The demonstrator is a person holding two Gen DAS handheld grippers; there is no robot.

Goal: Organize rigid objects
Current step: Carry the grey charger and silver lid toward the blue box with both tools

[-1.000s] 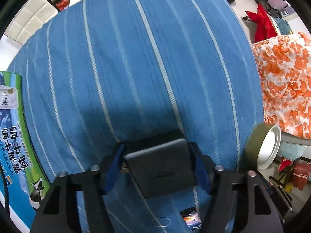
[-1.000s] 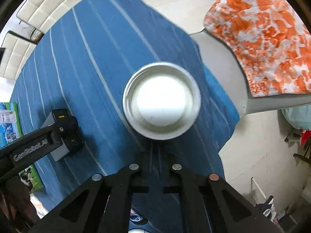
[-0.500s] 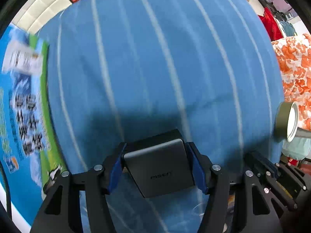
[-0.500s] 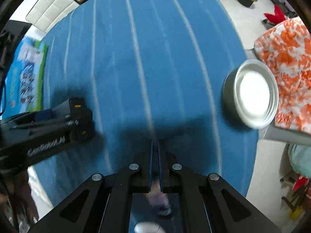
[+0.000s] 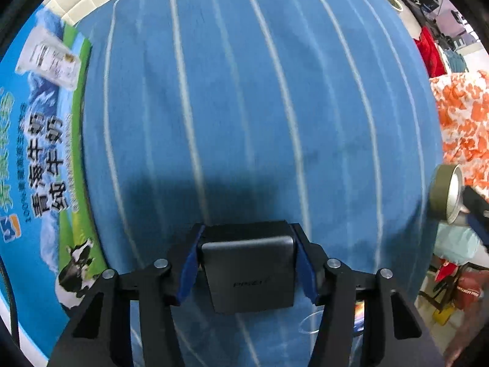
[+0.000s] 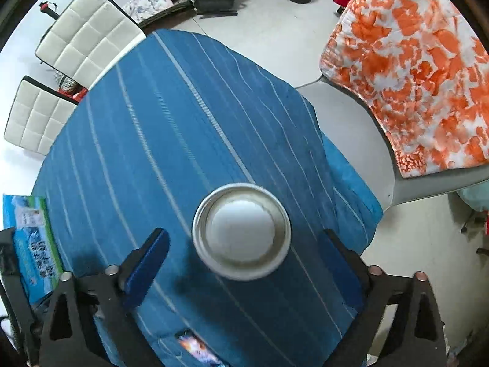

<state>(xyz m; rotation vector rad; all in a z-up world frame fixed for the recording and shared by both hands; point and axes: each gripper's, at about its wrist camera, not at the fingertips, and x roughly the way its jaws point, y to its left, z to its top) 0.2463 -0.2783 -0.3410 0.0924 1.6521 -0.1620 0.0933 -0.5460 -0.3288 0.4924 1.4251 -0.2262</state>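
My left gripper (image 5: 247, 263) is shut on a dark grey power bank (image 5: 249, 272), held between its blue pads above the blue striped tablecloth (image 5: 244, 107). My right gripper (image 6: 241, 257) is open, its blue fingers (image 6: 146, 263) standing wide on either side of a round metal tin with a white middle (image 6: 241, 234) that rests on the cloth. The tin also shows at the right edge of the left wrist view (image 5: 446, 194), with the right gripper's finger beside it.
A blue and green milk carton box (image 5: 36, 159) lies along the table's left side, also in the right wrist view (image 6: 30, 244). A small picture card (image 6: 195, 347) lies near the front edge. White chairs (image 6: 85, 36) and an orange-patterned cloth (image 6: 412, 70) surround the table.
My right gripper has opened from shut and swung back over the tin, which now sits between its fingers. My left gripper has turned left toward the milk box, still holding the power bank.
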